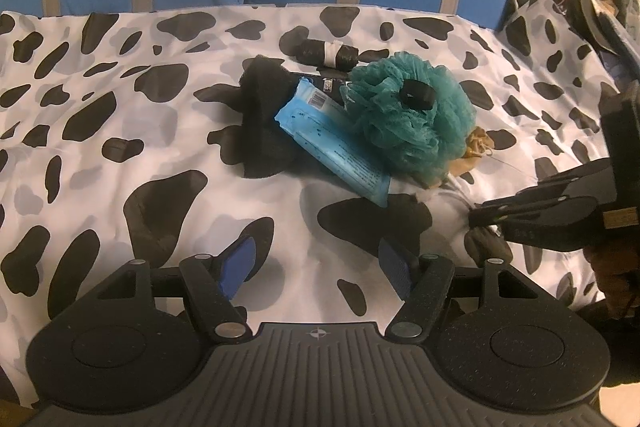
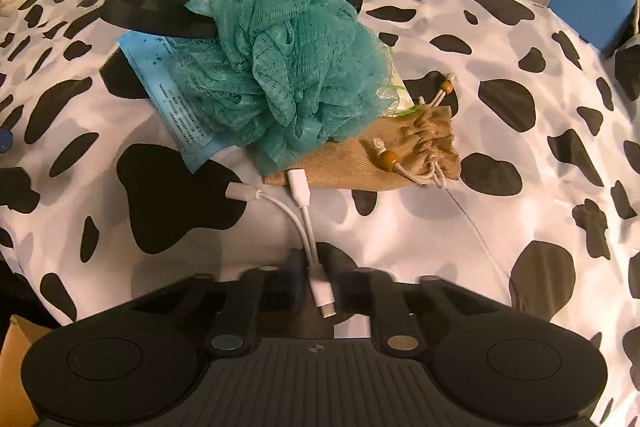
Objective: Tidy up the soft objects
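Loofah (image 2: 288, 67) sits mid-sheet (image 1: 120, 187), overlapping the blue packet (image 1: 332, 139) and pouch (image 2: 400, 155). It looks light, soft and compressible; gripping its bulk seems best. Left gripper (image 1: 316, 263) jaws wide, empty. Right gripper (image 2: 320, 287) jaws pinch the white cable (image 2: 308, 227).

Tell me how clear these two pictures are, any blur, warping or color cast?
Left wrist view: sharp centre, fisheye bend and dark corners, cool blue cast, left gripper casting a soft shadow on the cloth. Right wrist view: loofah crisp, right gripper smeared by motion blur around the white cable.
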